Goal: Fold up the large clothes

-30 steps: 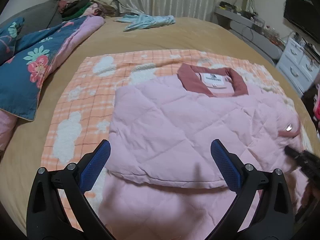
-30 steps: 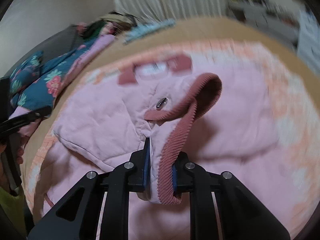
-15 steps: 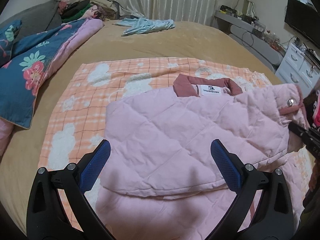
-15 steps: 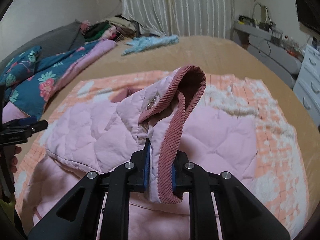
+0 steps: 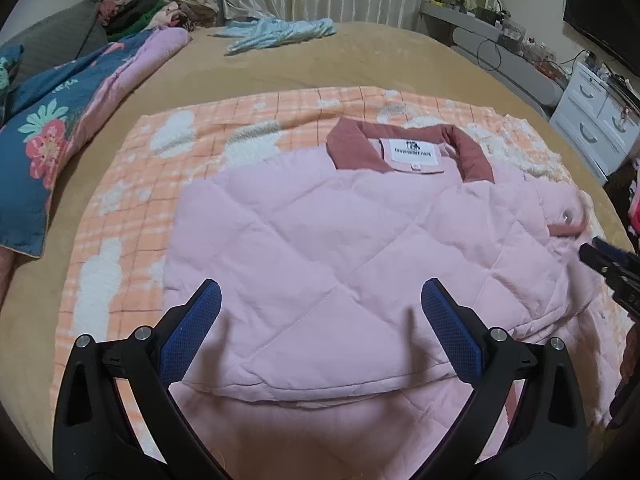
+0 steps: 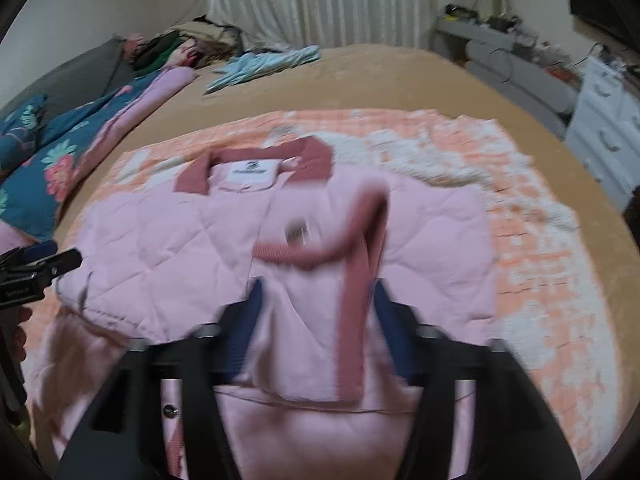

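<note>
The pink quilted jacket (image 5: 320,248) lay partly folded on the orange checked blanket (image 5: 132,184), which covered the tan bed (image 5: 280,60). Its dark pink collar (image 5: 472,156) sat at the far edge of the jacket. The left gripper (image 5: 320,328) hung above the jacket's near folded edge, jaws spread wide and holding nothing. The right gripper (image 6: 320,328) stood over the jacket's folded sleeve, its jaws parted on either side of the ribbed cuff (image 6: 356,280); motion blur obscured any contact. A floral quilt (image 5: 44,136) lay left of the jacket, and a light blue garment (image 5: 280,32) well beyond it.
</note>
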